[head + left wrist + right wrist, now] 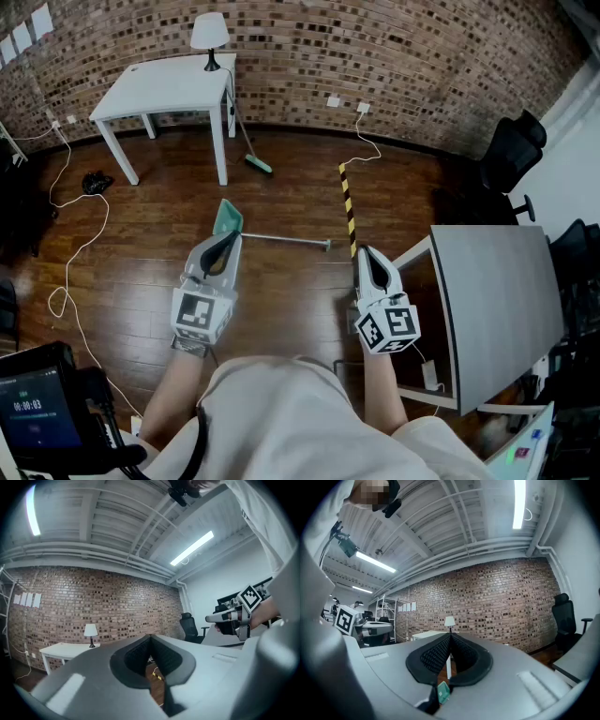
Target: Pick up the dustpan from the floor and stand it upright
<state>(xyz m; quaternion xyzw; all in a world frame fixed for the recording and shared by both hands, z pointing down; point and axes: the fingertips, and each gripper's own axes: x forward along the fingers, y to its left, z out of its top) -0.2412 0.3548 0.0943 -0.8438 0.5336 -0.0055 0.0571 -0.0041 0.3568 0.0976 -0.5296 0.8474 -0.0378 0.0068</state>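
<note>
Task not begun: dustpan lies flat on floor. Left gripper and right gripper level, fingers together, empty. Pickup and standing upright remain.

A white rectangular table stands at the far left against the curved red-brick wall, with a white shaded table lamp on its back right corner. A green-headed broom leans by the table's right front leg. On the dark wooden floor before the table lies the green dustpan with a long metal handle, pan to the left, handle running right, its end just beside a yellow-and-black striped strip. The left gripper hangs over the pan's near edge; the right gripper is by the strip's near end. A grey flat-topped desk stands at the right, a black office chair behind it.
</note>
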